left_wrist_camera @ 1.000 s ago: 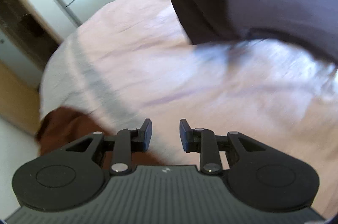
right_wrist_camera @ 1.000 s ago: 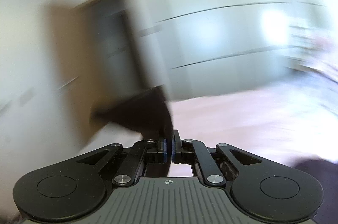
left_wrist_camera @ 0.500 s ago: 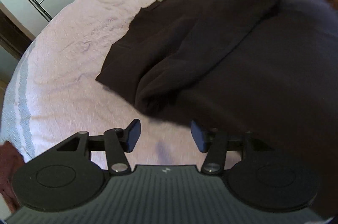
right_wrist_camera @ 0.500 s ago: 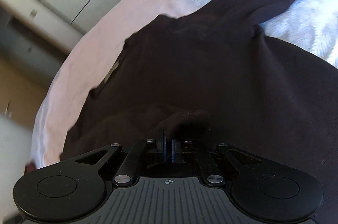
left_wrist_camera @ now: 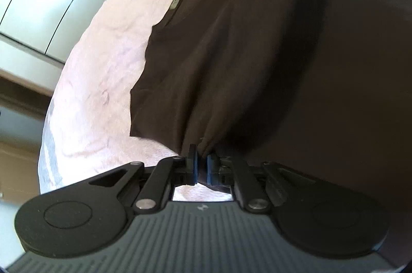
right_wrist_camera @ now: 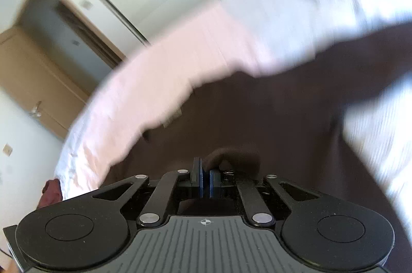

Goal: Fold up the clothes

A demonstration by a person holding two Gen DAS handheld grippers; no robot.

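A dark shirt (left_wrist_camera: 257, 46) lies spread on the bed (left_wrist_camera: 97, 82), over its pale pink cover. The left gripper (left_wrist_camera: 201, 164) is clenched on a bunched edge of the shirt. The right gripper (right_wrist_camera: 205, 179) pinches another fold of it, the view blurred.

The dark garment (left_wrist_camera: 270, 54) is cut off at the right edge, and the bedsheet (right_wrist_camera: 180, 54) is smeared by blur
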